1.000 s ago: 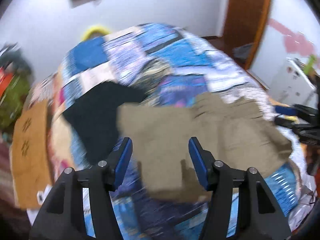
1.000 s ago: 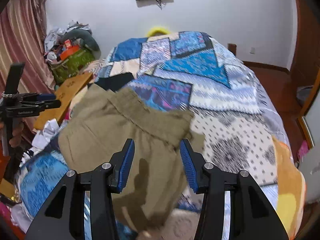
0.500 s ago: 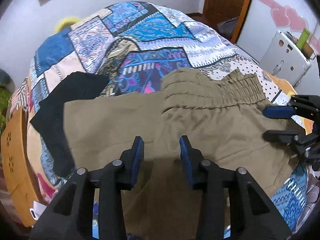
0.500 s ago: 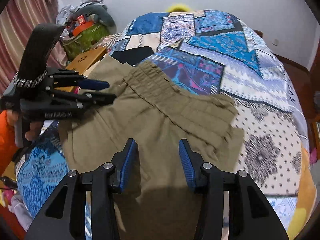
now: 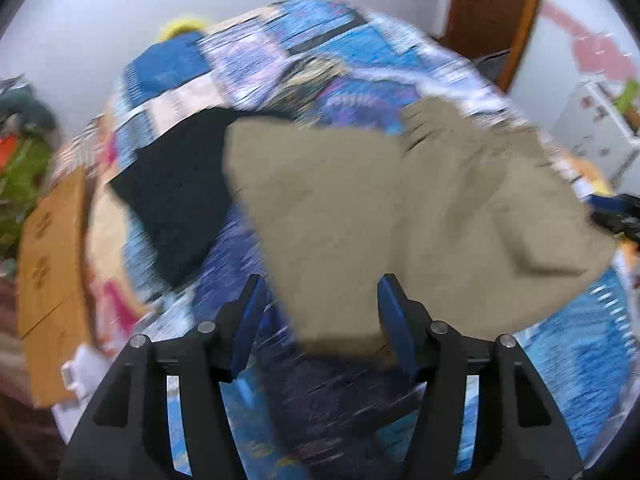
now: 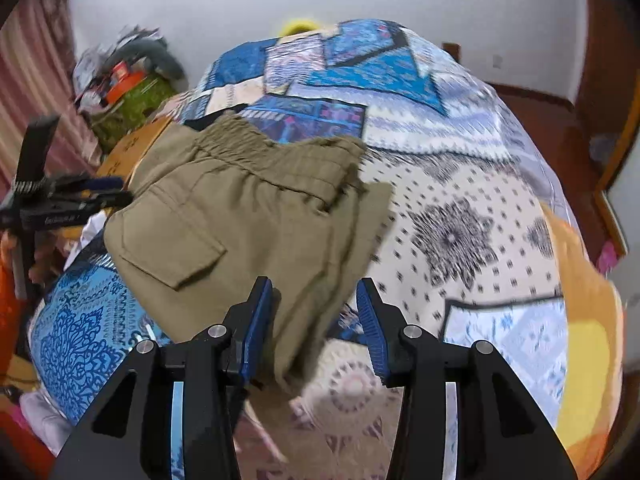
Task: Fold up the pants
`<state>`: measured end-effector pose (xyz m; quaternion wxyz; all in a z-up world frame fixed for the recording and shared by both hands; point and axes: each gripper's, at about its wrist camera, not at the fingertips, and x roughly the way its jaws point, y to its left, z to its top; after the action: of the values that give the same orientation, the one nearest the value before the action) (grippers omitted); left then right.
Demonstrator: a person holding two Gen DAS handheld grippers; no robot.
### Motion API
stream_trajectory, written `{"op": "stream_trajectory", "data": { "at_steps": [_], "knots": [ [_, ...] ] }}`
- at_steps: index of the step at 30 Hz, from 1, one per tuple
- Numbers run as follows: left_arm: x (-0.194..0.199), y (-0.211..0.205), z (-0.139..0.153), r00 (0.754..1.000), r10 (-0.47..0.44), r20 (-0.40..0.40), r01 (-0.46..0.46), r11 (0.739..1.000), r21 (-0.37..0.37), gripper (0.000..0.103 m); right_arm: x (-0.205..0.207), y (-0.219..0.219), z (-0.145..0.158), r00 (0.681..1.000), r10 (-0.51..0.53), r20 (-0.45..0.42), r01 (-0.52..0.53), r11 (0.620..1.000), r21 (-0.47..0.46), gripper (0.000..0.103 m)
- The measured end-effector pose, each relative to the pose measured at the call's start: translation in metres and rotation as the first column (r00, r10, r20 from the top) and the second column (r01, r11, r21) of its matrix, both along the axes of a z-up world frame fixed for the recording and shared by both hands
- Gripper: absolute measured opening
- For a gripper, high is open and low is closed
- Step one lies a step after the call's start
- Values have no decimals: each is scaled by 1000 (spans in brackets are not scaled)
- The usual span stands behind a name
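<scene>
The olive cargo pants [image 6: 248, 216] lie folded on the patchwork bedspread [image 6: 460, 208], waistband away from both tools, so the left gripper [image 5: 320, 312] and right gripper [image 6: 314, 320] hover over the near edge, jaws wide and empty.

Ahead of the right claw [image 6: 316, 320], the pants [image 6: 248, 216] cover the near bedspread [image 6: 460, 216]; to its right the quilt lies bare and passable. Ahead-left of the left claw [image 5: 320, 316], a black garment [image 5: 180, 200] lies against the pants' edge, with a cardboard box [image 5: 52, 248] further left.
</scene>
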<state>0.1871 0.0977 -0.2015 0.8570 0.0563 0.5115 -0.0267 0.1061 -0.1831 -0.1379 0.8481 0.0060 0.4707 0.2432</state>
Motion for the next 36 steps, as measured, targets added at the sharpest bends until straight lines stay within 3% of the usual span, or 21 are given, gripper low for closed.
{"op": "stream_trajectory", "data": {
  "at_steps": [5,7,9,13,20,28,29,32,34,36],
  "knots": [
    [-15,26,-10,997,73,-27,-72,997,20,60,-8,-12,2,999,-53,-7,53,998,22,40],
    [-16,34,-5,995,101,-12,-101,995,17,60,-9,-13,5,998,-65,-3,65,998,12,45],
    [-12,43,4,992,123,4,-123,992,-37,60,-9,-12,11,997,-75,10,75,997,9,50],
    [10,48,9,992,128,-3,-127,976,-178,60,-2,-13,15,994,-108,12,107,992,71,72],
    [56,40,-23,987,125,-103,-148,956,-254,60,32,-3,-13,982,-139,-126,155,980,127,73],
    [73,35,-26,987,129,-96,-150,955,-255,59,52,7,-34,971,-96,-220,135,976,169,73],
    [73,34,-26,988,125,-92,-145,957,-253,56,54,7,-35,970,-91,-225,134,975,180,71],
    [76,31,-27,991,100,-89,-122,949,-292,33,58,9,-35,970,-87,-227,132,973,191,63],
    [77,27,-25,990,113,-88,-133,950,-283,28,59,8,-34,970,-92,-224,137,971,195,55],
    [78,22,-22,990,114,-85,-133,953,-273,14,58,5,-32,970,-94,-225,143,967,212,42]
  ]
}}
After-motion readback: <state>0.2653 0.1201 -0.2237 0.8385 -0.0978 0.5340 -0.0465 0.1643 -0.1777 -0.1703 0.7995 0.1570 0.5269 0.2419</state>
